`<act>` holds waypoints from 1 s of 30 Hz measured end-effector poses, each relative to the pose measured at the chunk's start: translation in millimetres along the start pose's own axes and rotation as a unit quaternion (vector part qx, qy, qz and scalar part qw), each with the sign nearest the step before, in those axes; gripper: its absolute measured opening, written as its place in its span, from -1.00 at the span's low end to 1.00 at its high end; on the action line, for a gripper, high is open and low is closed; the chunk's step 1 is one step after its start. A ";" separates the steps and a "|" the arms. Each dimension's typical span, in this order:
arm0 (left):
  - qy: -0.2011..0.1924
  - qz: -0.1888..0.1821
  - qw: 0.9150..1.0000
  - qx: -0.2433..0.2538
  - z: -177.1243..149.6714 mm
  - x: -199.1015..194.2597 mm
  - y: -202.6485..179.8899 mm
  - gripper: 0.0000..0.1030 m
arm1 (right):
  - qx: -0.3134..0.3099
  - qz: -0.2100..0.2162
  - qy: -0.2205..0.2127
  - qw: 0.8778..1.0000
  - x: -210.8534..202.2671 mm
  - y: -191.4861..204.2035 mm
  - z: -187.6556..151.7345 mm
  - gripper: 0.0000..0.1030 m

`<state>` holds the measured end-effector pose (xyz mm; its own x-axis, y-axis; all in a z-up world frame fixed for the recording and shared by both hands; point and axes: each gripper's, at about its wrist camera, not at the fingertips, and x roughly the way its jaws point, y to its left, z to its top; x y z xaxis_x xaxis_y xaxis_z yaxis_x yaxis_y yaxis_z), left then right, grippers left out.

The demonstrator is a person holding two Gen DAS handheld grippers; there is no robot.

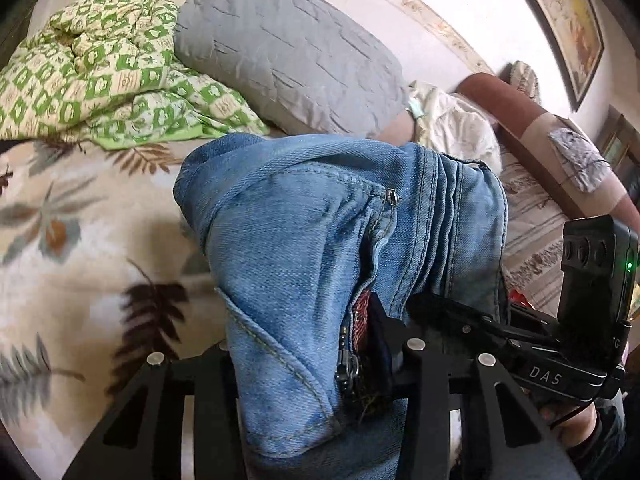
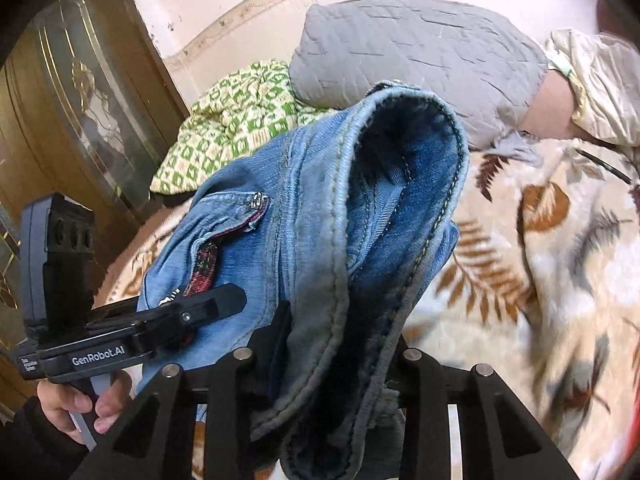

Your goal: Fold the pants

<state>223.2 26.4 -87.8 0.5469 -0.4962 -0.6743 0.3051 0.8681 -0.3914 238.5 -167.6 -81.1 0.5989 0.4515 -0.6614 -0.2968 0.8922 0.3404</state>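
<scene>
Blue denim pants (image 1: 320, 240) hang bunched between both grippers above a bed. In the left wrist view the zipper fly and a pocket seam face me. My left gripper (image 1: 320, 364) is shut on the denim near the fly; its fingertips are buried in cloth. In the right wrist view the waistband (image 2: 360, 208) folds over my right gripper (image 2: 328, 360), which is shut on it. The left gripper (image 2: 216, 304) shows in the right wrist view, clamped on the pants beside the red-lined fly. The right gripper (image 1: 448, 308) shows in the left wrist view, gripping the waistband edge.
A floral leaf-print blanket (image 1: 80, 240) covers the bed (image 2: 540, 260). A grey quilted pillow (image 1: 280, 52) and a green-checked quilt (image 1: 80, 72) lie at the head. A brown bolster (image 1: 520, 104) lies right. A wooden wardrobe (image 2: 60, 120) stands left.
</scene>
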 end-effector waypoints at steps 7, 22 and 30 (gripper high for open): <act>0.043 0.038 0.998 -0.014 1.6 44.2 25.3 -0.16 | 0.017 0.026 0.037 0.999 55.9 -25.2 -3.4 -0.29; 0.077 0.021 0.994 -0.068 -18.9 81.7 61.4 0.42 | 0.065 0.062 0.064 0.994 85.6 -67.5 -21.6 0.29; 0.032 0.050 0.995 -0.078 -9.3 23.4 59.1 0.96 | 0.055 0.059 0.029 0.996 19.9 -74.2 4.7 0.77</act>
<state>246.7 66.0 -132.5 0.5163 -0.4114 -0.7511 0.1237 0.9037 -0.4100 275.9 -224.9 -116.3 0.5198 0.5557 -0.6489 -0.2767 0.8281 0.4876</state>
